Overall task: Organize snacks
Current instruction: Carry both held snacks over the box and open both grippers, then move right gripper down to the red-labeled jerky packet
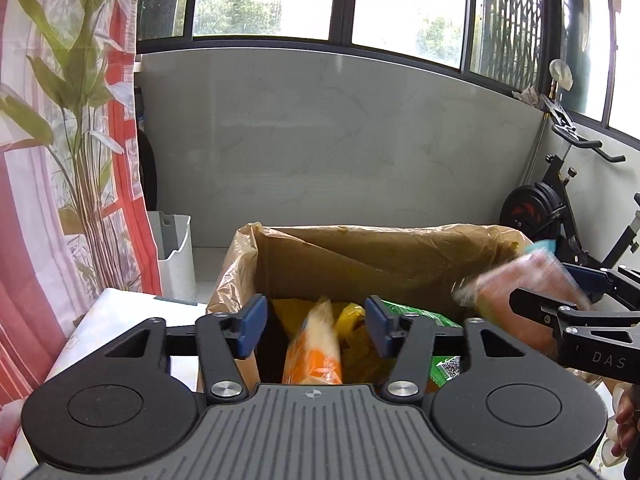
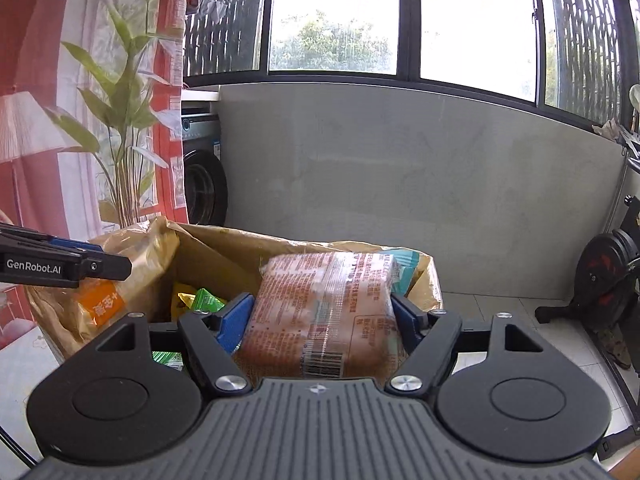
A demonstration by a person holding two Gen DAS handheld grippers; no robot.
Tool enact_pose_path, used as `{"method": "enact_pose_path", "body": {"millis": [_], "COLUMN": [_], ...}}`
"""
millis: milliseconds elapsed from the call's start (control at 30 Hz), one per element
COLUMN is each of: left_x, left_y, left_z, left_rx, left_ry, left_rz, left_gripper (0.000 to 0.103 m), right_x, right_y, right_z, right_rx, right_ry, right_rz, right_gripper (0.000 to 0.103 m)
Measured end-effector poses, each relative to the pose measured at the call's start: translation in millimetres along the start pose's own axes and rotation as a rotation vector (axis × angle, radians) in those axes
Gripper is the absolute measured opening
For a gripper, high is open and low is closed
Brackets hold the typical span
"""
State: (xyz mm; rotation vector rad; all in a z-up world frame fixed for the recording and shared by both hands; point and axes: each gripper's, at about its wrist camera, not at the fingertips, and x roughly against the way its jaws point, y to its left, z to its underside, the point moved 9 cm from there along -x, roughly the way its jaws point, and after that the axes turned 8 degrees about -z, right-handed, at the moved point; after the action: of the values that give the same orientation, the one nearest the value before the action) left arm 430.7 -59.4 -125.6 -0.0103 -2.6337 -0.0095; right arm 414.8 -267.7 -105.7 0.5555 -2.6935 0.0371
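My right gripper (image 2: pixel 322 322) is clamped on a reddish-brown snack packet (image 2: pixel 324 312), its blue pads pressing the packet's two long sides. The packet's long axis runs straight ahead along my fingers, barcode end toward me, the far end over the near right rim of the cardboard box (image 2: pixel 224 252) lined with a tan plastic bag. The open box lies ahead and to the lower left of the packet, so I judge the coming move is forward, leftward and down.

My left gripper (image 1: pixel 316 326) hangs spread and empty above the box, with an orange-and-white packet (image 1: pixel 316 344) and a green packet (image 1: pixel 416 316) below it. In that view the held packet (image 1: pixel 524 280) enters blurred at the right edge. The right hand is plainly nearer.
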Motion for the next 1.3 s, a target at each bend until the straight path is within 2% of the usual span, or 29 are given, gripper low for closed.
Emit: {"method": "enact_pose_path", "body": {"millis": [100, 267, 467, 633, 733, 833, 1033, 1200, 1300], "left_x": [8, 31, 77, 102, 106, 104, 94, 91, 89], "left_y": [2, 9, 32, 49, 55, 62, 67, 64, 65], "left_z": [-2, -3, 10, 31, 45, 61, 95, 112, 117], "left_rx": [-0.027, -0.057, -0.01, 0.02, 0.041, 0.077, 0.132, 0.114, 0.117], "left_ry": [-0.022, -0.058, -0.09, -0.121, -0.113, -0.091, -0.003, 0.036, 0.053], "left_rz": [0.011, 0.056, 0.085, 0.051, 0.034, 0.037, 0.029, 0.028, 0.023], "left_gripper": [0.062, 0.062, 0.062, 0.062, 0.062, 0.062, 0.062, 0.062, 0.062], "right_x": [9, 32, 68, 100, 115, 121, 108, 96, 91], "right_y": [-1, 0, 2, -2, -4, -6, -3, 1, -5], "right_z": [-2, -5, 2, 18, 34, 62, 139, 198, 221], "right_rx": [-0.019, -0.007, 0.024, 0.022, 0.011, 0.017, 0.098, 0.16, 0.164], "right_ry": [-0.04, -0.085, -0.117, -0.136, -0.132, -0.08, 0.127, 0.295, 0.357], "right_rz": [-0.021, -0.054, -0.096, -0.123, -0.134, -0.143, -0.139, -0.173, -0.162], "right_gripper": [0.082, 0.082, 0.082, 0.082, 0.082, 0.082, 0.081, 0.081, 0.081]}}
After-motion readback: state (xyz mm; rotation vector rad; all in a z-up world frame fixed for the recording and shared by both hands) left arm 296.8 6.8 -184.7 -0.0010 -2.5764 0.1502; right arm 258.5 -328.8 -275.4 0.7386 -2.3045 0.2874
